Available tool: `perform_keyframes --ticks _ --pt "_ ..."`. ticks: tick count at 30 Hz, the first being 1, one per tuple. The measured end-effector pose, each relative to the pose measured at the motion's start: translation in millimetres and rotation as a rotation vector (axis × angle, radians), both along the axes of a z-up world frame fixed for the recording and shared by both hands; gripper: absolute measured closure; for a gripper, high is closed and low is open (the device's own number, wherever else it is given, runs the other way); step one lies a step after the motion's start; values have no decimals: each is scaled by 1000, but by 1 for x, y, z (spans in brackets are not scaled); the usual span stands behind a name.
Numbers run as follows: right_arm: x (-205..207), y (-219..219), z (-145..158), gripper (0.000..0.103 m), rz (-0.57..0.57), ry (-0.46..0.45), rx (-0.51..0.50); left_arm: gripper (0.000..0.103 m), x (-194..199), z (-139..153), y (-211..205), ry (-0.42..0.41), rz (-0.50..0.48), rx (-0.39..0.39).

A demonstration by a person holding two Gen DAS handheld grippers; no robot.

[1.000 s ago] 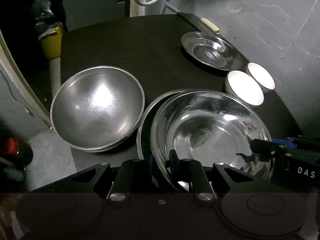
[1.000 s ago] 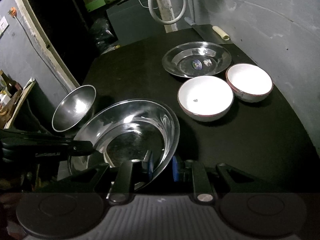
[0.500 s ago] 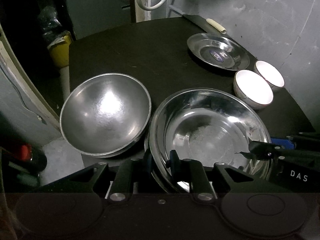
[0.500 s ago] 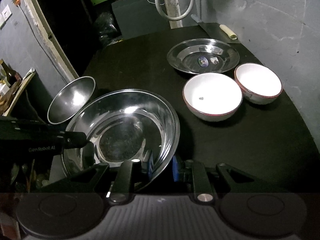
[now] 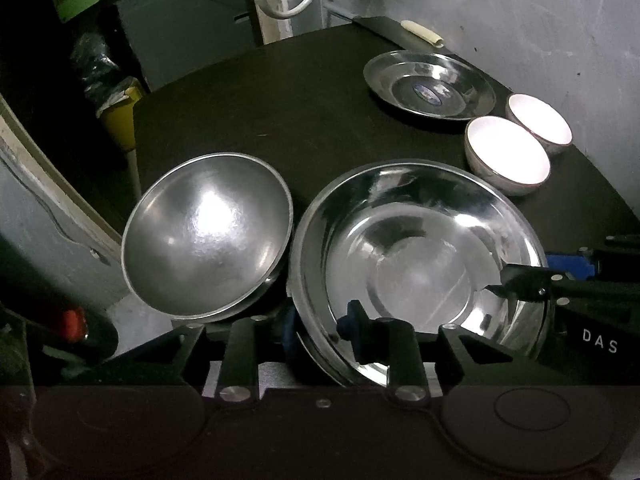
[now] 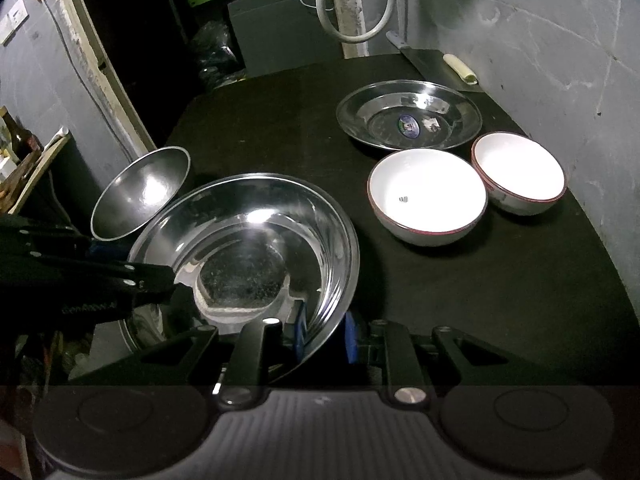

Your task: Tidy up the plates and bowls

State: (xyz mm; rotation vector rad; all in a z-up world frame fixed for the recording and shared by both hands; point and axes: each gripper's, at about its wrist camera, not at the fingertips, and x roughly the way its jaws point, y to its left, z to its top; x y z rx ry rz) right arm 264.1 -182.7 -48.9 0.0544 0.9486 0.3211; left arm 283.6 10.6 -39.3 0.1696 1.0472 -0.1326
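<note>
Steel plate (image 6: 256, 240) in steel plate — right tool (image 6: 322, 338) on rim

A: How many steel pieces ahead of the tool?
B: Three: one wide steel basin (image 6: 256, 240) right at the fingers, one round steel bowl (image 6: 140, 192) beside it to the left, one flat steel plate (image 6: 408, 116) far ahead

A: And white ones?
B: Two white bowls (image 6: 428, 196) (image 6: 520, 172), side by side ahead on the right
</note>
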Motion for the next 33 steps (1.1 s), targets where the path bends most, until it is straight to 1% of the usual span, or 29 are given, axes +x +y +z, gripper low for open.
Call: perform_keyframes --ticks 6,12,14,16,17,18,19,21,22,23,24,25,26,27,28,31,33 --pt "-1 3 0 79 13 -11 -21 69 2 -2 -3 10 -1 25" --pt "-1 5 -2 79 26 -16 -39 68 1 -3 -2 14 5 28" --pt "-1 5 -3 79 27 -13 -42 67 1 -2 -1 27 7 21" --pt "-2 4 -3 73 18 -17 -44 58 0 0 0 32 6 4" --pt "-2 3 -2 70 14 -20 -43 50 -1 2 1 30 2 -10" --pt "-3 0 0 62 8 -25 -40 41 -2 5 1 25 -3 -29" --pt "-4 -2 2 54 3 -32 -37 37 -3 8 0 14 -11 -50" --pt "-6 -7 7 47 -8 -49 -39 28 -4 15 -2 -8 -31 -77" --pt "-5 -10 10 42 -15 -60 -41 26 -4 18 -4 -22 -46 -94" --pt "-5 -13 12 38 -21 -70 -43 21 -3 22 -6 -36 -55 -111" --pt "-4 -17 15 32 -30 -84 -45 15 0 25 -7 -53 -62 -129" --pt "-3 -20 19 26 -41 -100 -46 11 3 29 -8 -78 -68 -148" --pt "0 -23 22 23 -51 -118 -47 5 8 32 -9 -105 -68 -163" --pt "3 -27 26 16 -61 -137 -47 1 12 35 -10 -133 -65 -174" --pt "6 -30 29 12 -70 -158 -50 1 20 38 -11 -164 -60 -187" --pt "23 -38 36 4 -89 -212 -64 1 48 42 -14 -220 -51 -225" --pt "38 -42 40 3 -95 -245 -79 1 69 42 -16 -243 -36 -250"
